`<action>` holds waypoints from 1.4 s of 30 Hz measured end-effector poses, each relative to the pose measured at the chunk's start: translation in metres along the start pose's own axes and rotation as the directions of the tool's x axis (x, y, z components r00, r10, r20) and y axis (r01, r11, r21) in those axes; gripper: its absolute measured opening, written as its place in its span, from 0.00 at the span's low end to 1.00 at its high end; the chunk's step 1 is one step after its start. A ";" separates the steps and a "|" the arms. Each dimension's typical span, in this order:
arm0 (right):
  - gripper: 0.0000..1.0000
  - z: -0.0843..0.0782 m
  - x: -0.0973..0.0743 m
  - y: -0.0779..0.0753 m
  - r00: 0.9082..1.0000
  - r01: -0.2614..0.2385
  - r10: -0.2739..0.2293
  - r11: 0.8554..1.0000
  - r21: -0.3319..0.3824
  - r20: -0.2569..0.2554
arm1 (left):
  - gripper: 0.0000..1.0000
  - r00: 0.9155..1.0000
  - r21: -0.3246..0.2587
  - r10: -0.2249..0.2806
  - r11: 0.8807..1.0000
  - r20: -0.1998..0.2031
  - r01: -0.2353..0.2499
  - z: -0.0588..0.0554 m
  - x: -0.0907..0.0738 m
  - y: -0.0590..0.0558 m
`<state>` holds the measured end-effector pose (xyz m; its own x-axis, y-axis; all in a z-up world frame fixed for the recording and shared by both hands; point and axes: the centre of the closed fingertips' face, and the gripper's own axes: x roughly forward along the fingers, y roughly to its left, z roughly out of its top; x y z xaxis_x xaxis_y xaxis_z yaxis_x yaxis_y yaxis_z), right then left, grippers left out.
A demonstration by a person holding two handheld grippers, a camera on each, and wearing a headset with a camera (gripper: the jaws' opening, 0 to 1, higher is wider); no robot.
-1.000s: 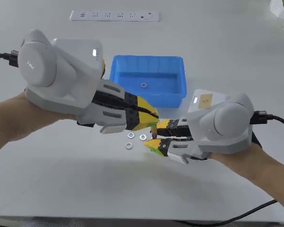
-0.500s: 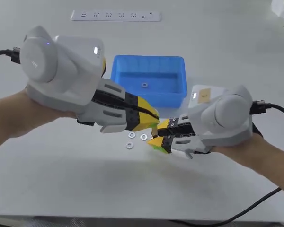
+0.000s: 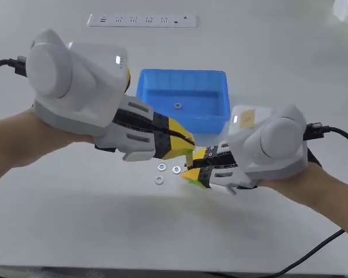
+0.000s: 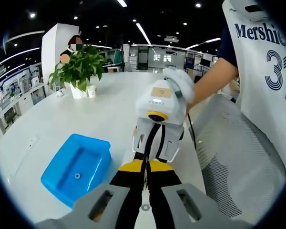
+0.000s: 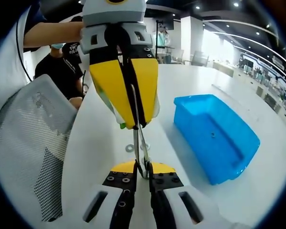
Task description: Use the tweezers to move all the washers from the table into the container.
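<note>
Over the last second my right gripper (image 3: 192, 171) has rolled in the hand and come up a little. Its tips now sit just right of the washers (image 3: 162, 167) instead of lower down. My left gripper (image 3: 184, 142) has barely stirred and hangs above the washers, its tips almost meeting the right one's. In the right gripper view the tweezers (image 5: 141, 152) run as a thin metal strip from between my right jaws, which are pinched narrow on them, up to the tip of the left's yellow jaws. Those are closed too and, as far as I can tell, are nipping the tweezers' far end. So I read the change as a re-seat of the tool between the two grippers, not a pick. The three washers lie on the table (image 3: 104, 220) in the same small cluster as before, just in front of the container (image 3: 182, 72). A lone washer (image 3: 177, 105) rests on its blue floor, where it was a second ago. By my count that leaves one in and three to go, with no progress from this move. Next, I judge, the left must let go and the right must angle the tweezers down at the nearest washer. If the tweezers sit crooked in the jaws, I expect a thin flat washer to slip out.
</note>
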<state>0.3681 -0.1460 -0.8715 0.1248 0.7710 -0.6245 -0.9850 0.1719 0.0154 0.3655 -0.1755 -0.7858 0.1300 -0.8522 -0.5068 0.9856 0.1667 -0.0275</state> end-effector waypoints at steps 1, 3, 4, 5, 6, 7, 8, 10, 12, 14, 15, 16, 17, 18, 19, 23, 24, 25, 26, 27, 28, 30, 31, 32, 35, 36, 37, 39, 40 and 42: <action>0.11 0.000 -0.001 0.000 1.000 0.004 -0.004 1.000 -0.005 -0.003 | 0.05 1.000 0.006 0.001 1.000 -0.004 -0.001 0.000 -0.001 -0.001; 0.11 0.001 -0.002 0.001 1.000 0.006 -0.006 1.000 -0.005 0.002 | 0.05 1.000 0.003 0.003 1.000 0.000 -0.003 0.001 -0.002 -0.001; 0.11 0.002 -0.002 0.001 1.000 0.009 -0.009 1.000 -0.006 0.003 | 0.05 1.000 0.002 0.005 1.000 0.002 -0.005 0.001 -0.003 -0.001; 0.11 0.003 -0.004 0.000 1.000 0.015 -0.015 1.000 -0.010 0.005 | 0.05 1.000 0.003 0.008 1.000 0.003 -0.008 0.002 -0.004 -0.001; 0.11 0.004 -0.004 0.000 1.000 0.018 -0.018 1.000 -0.009 0.007 | 0.05 1.000 0.003 0.010 1.000 0.005 -0.010 0.002 -0.005 -0.001; 0.11 0.005 -0.005 0.000 1.000 0.020 -0.020 1.000 -0.008 0.010 | 0.05 1.000 0.004 0.012 1.000 0.007 -0.012 0.003 -0.006 -0.001; 0.11 0.006 -0.006 -0.001 1.000 0.026 -0.025 1.000 -0.010 0.012 | 0.05 1.000 0.007 0.015 1.000 0.008 -0.015 0.005 -0.008 -0.001; 0.11 0.010 -0.009 -0.001 0.999 0.031 -0.031 0.999 -0.015 0.015 | 0.05 1.000 0.014 0.019 1.000 0.008 -0.019 0.008 -0.010 -0.001; 0.11 0.013 -0.011 -0.002 0.999 0.037 -0.037 0.999 -0.022 0.019 | 0.05 1.000 0.022 0.022 0.999 0.011 -0.023 0.011 -0.013 -0.001; 0.11 0.020 -0.015 -0.004 0.998 0.051 -0.050 0.998 -0.036 0.026 | 0.05 0.999 0.042 0.030 0.999 0.015 -0.031 0.018 -0.017 -0.001; 0.11 0.022 -0.017 -0.005 0.998 0.055 -0.054 0.998 -0.042 0.029 | 0.05 0.999 0.049 0.032 0.998 0.016 -0.033 0.020 -0.018 0.000; 0.11 0.026 -0.018 -0.007 0.998 0.063 -0.062 0.997 -0.048 0.035 | 0.05 0.999 0.063 0.037 0.997 0.016 -0.038 0.023 -0.020 0.000; 0.11 0.029 -0.020 -0.009 0.997 0.069 -0.067 0.996 -0.053 0.038 | 0.05 0.999 0.073 0.040 0.996 0.016 -0.041 0.026 -0.022 0.001; 0.11 0.033 -0.022 -0.011 0.996 0.078 -0.076 0.995 -0.061 0.044 | 0.05 0.999 0.096 0.046 0.994 0.015 -0.047 0.029 -0.024 0.003; 0.11 0.036 -0.023 -0.013 0.995 0.086 -0.083 0.994 -0.066 0.048 | 0.05 0.999 0.109 0.051 0.993 0.016 -0.052 0.032 -0.026 0.004; 0.11 0.051 -0.030 -0.023 0.992 0.117 -0.111 0.988 -0.099 0.066 | 0.05 0.998 0.143 0.064 0.988 0.017 -0.066 0.043 -0.033 0.008; 0.11 0.054 -0.032 -0.025 0.991 0.123 -0.116 0.987 -0.106 0.069 | 0.05 0.997 0.156 0.070 0.985 0.019 -0.073 0.047 -0.036 0.010; 0.11 0.058 -0.033 -0.028 0.990 0.132 -0.124 0.984 -0.116 0.074 | 0.05 0.997 0.165 0.074 0.983 0.021 -0.077 0.049 -0.037 0.012; 0.11 0.061 -0.035 -0.031 0.989 0.139 -0.130 0.983 -0.123 0.076 | 0.05 0.996 0.174 0.081 0.981 0.025 -0.084 0.053 -0.040 0.014; 0.11 0.064 -0.036 -0.033 0.988 0.145 -0.136 0.981 -0.126 0.080 | 0.05 0.996 0.179 0.085 0.980 0.029 -0.089 0.055 -0.041 0.016; 0.11 0.068 -0.037 -0.036 0.986 0.150 -0.139 0.981 -0.127 0.087 | 0.05 0.995 0.182 0.091 0.979 0.034 -0.095 0.058 -0.043 0.018; 0.11 0.074 -0.039 -0.041 0.983 0.166 -0.154 0.978 -0.127 0.099 | 0.05 0.993 0.191 0.108 0.975 0.048 -0.116 0.064 -0.047 0.025; 0.11 0.077 -0.040 -0.044 0.982 0.172 -0.160 0.977 -0.127 0.104 | 0.05 0.992 0.193 0.113 0.974 0.055 -0.121 0.066 -0.049 0.027; 0.11 0.082 -0.041 -0.047 0.980 0.180 -0.166 0.976 -0.126 0.114 | 0.05 0.992 0.196 0.115 0.973 0.059 -0.124 0.068 -0.050 0.029; 0.11 0.090 -0.041 -0.056 0.976 0.194 -0.179 0.973 -0.125 0.128 | 0.05 0.989 0.215 0.129 0.967 0.066 -0.140 0.074 -0.055 0.040; 0.11 0.092 -0.040 -0.060 0.976 0.193 -0.178 0.973 -0.122 0.129 | 0.05 0.989 0.216 0.130 0.966 0.066 -0.141 0.074 -0.055 0.041; 0.11 0.093 -0.039 -0.063 0.975 0.198 -0.182 0.972 -0.125 0.130 | 0.05 0.989 0.224 0.134 0.964 0.064 -0.145 0.074 -0.055 0.044; 0.11 0.095 -0.036 -0.071 0.974 0.204 -0.188 0.971 -0.127 0.128 | 0.05 0.989 0.236 0.137 0.960 0.063 -0.149 0.073 -0.055 0.052; 0.11 0.096 -0.034 -0.074 0.973 0.206 -0.190 0.971 -0.125 0.129 | 0.05 0.988 0.235 0.137 0.961 0.066 -0.149 0.073 -0.055 0.055; 0.11 0.096 -0.031 -0.079 0.973 0.210 -0.194 0.970 -0.123 0.126 | 0.05 0.987 0.227 0.142 0.961 0.071 -0.155 0.071 -0.055 0.063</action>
<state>0.4533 -0.1244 -0.7785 0.3279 0.7939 -0.5121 -0.9439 0.2532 -0.2117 0.4277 -0.1538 -0.6981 0.2759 -0.8528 -0.4434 0.9521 0.1792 0.2477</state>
